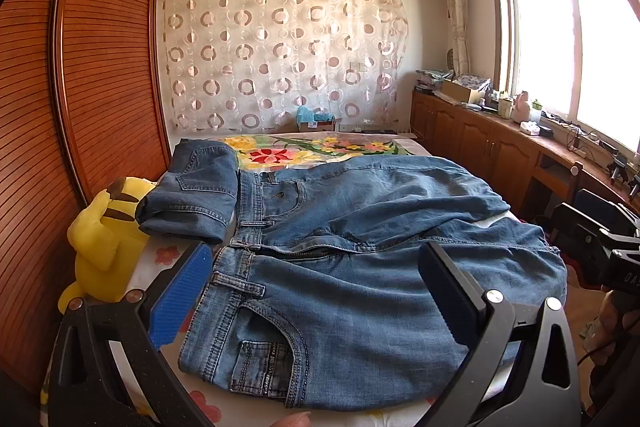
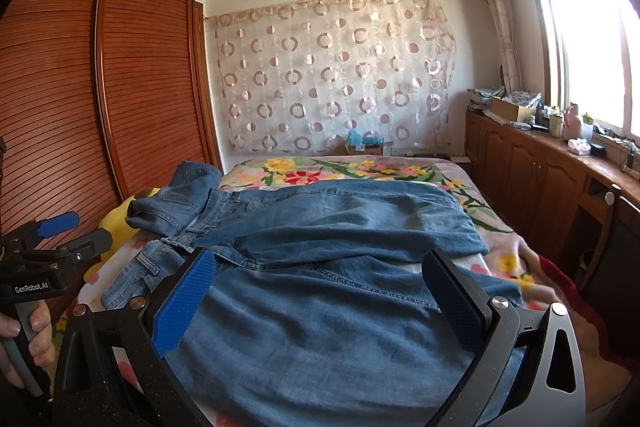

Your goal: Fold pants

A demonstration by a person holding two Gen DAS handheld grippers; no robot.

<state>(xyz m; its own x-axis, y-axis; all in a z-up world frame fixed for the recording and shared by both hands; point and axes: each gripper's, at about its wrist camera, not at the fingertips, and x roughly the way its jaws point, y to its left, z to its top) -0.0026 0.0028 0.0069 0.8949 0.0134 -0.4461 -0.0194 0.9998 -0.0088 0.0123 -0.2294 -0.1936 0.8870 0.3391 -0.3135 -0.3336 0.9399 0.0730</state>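
Blue denim pants point(image 1: 360, 267) lie spread on a floral bed point(image 1: 320, 147), a folded denim garment point(image 1: 192, 195) and yellow plush toy point(image 1: 104, 239) at far left, both grippers' jaws released.

jeans point(image 1: 360, 267): showing faded blue
bed cover point(image 1: 304, 149): showing red and yellow flowers
toy point(image 1: 104, 239): looking yellow
curtain point(image 1: 280, 55): showing pink rings

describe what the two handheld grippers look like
Both the left gripper and the right gripper have black frames with silver pivot bolts and textured blue finger pads. The right wrist view shows white "GenRobot.AI" lettering on the left gripper's body, above a grey handle.
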